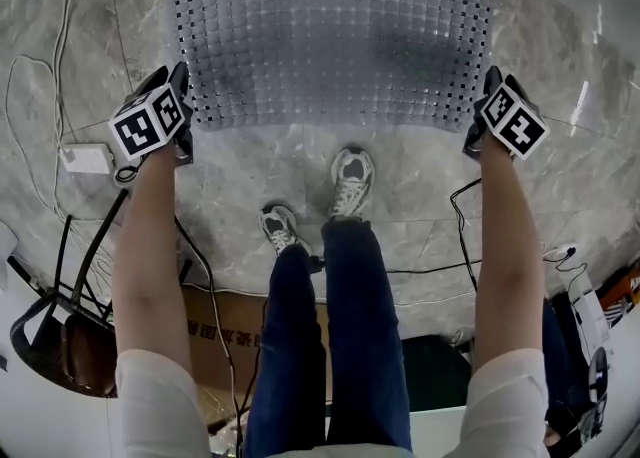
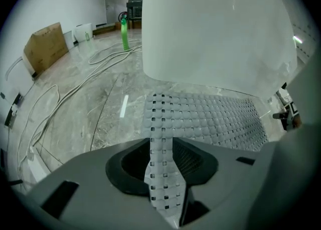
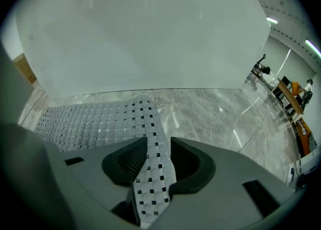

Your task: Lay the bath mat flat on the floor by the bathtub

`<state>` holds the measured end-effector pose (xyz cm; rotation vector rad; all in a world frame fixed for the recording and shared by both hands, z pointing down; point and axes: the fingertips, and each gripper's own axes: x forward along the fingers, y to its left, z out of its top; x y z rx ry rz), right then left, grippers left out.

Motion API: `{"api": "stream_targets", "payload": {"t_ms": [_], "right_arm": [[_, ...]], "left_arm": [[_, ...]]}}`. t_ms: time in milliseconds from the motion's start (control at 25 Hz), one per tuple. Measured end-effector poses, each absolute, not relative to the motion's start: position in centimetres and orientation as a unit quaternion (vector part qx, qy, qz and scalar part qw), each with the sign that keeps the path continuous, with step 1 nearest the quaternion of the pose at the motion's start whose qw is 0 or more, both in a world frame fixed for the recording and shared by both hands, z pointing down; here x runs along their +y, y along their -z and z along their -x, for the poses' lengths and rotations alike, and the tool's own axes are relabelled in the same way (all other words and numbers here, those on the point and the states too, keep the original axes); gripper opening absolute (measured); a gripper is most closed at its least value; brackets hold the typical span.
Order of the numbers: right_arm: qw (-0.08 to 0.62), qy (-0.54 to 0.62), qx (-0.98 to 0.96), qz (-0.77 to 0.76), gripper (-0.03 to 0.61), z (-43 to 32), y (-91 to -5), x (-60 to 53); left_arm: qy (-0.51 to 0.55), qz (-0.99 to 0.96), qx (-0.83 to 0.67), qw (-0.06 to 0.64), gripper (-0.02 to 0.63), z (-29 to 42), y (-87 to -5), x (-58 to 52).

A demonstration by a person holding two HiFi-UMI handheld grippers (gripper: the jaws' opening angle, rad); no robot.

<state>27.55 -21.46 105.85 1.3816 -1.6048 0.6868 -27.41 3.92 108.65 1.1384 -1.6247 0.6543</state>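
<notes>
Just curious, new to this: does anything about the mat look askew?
The bath mat lies mostly flat, but its two near corners curl up off the floor, one between the open jaws of the left gripper, one in the right gripper.

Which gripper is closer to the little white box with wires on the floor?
Left. The left gripper is just right of the white power strip in the head view; the right gripper is across the bath mat.

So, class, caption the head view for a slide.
Head view: bath mat spread on the marble floor, left gripper and right gripper at its near corners, tongs open.
</notes>
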Motion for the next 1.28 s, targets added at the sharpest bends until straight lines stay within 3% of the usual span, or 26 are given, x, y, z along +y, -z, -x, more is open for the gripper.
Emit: {"api": "stream_targets", "payload": {"t_ms": [160,360,1280], "right_arm": [[0.448,-0.295,-0.648,-0.541,0.075,-26.4,-103.8,-20.4],[0.44,-0.311,-0.667,-0.514,0.038,-24.3,-100.9,-19.3],[0.409,-0.325,-0.701,-0.485,0.032,-18.8,-80.0,-16.2]], "left_arm": [[-0.28,-0.473,-0.663,0.508,0.075,26.4,-106.3,4.0],[-0.257,-0.472,-0.664,0.519,0.052,25.5,-103.0,3.5],[-0.23,-0.518,-0.648,0.509,0.032,21.3,-80.3,1.6]]}}
